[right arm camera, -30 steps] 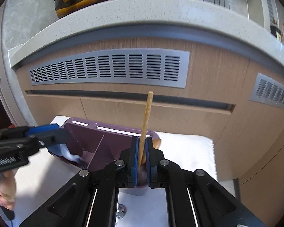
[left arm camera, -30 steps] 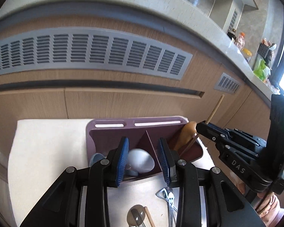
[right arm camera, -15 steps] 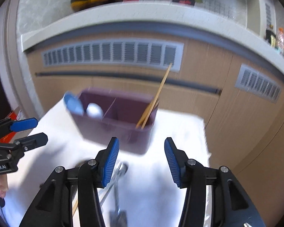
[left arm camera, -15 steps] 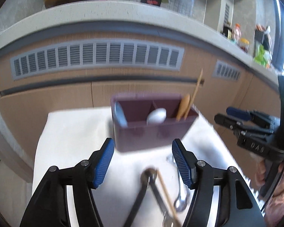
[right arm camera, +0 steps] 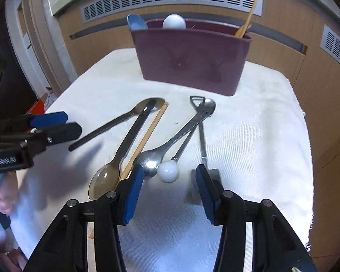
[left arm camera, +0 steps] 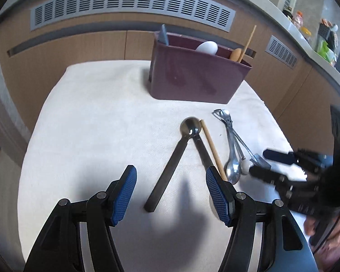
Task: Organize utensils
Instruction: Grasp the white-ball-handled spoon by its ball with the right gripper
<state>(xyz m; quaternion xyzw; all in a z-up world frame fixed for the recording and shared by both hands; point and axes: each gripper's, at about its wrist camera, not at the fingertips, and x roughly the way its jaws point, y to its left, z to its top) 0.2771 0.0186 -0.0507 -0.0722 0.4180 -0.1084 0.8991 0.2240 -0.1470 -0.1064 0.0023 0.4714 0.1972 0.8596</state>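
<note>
Right wrist view: we are between picks. Our right gripper (right arm camera: 168, 187), jaws just narrowing but apart and empty, hangs over the white-ended spoon (right arm camera: 168, 171) ahead. Left gripper (left arm camera: 171, 195) gapes empty above the dark-handled spoon (left arm camera: 170, 165). Holder (right arm camera: 191, 56) stands beyond. Next: drop, clamp one handle.

The white cloth (right arm camera: 256, 122) looks woven and matt, faintly rough; the maroon caddy (right arm camera: 192, 59) is smooth plastic with a dull sheen; the loose spoons (right arm camera: 151, 161) are polished metal, glossy and reflective; the chopstick (right arm camera: 145, 136) is pale matt wood; the cabinet fronts (left arm camera: 79, 45) show wood grain; the gripper pads (left arm camera: 217, 197) are blue, finely ribbed
</note>
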